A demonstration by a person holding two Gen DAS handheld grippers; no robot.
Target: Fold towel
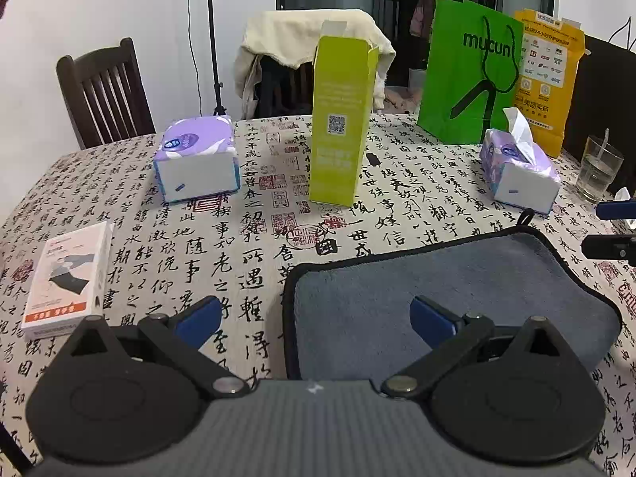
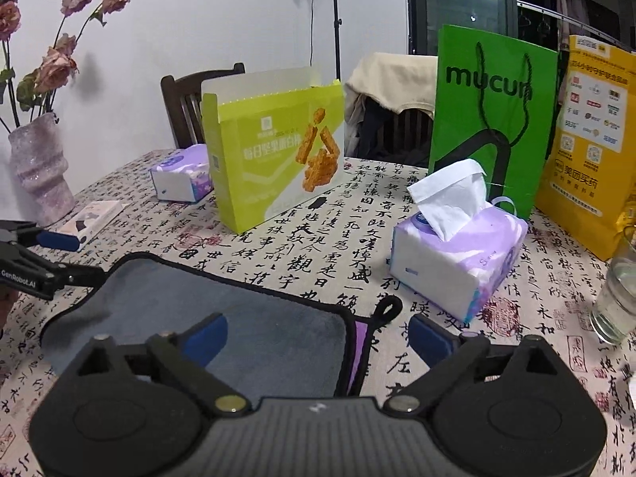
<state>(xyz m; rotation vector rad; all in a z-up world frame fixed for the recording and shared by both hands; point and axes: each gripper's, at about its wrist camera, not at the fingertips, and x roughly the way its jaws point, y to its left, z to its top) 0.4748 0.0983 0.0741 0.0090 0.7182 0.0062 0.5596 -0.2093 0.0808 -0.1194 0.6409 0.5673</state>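
Towel (image 1: 457, 302), grey with black trim, lies flat on the calligraphy-print tablecloth (image 1: 246, 246) at the near edge, hang loop (image 2: 383, 310) at its far right corner. Left gripper (image 1: 316, 324) sits low and level over the towel's left edge, jaws wide, nothing between: 1 blue finger over cloth, 1 over towel. Right gripper (image 2: 318, 338) same pose at the right edge, jaws wide and empty, straddling the trim, tissue pack (image 2: 461, 254) just beyond.
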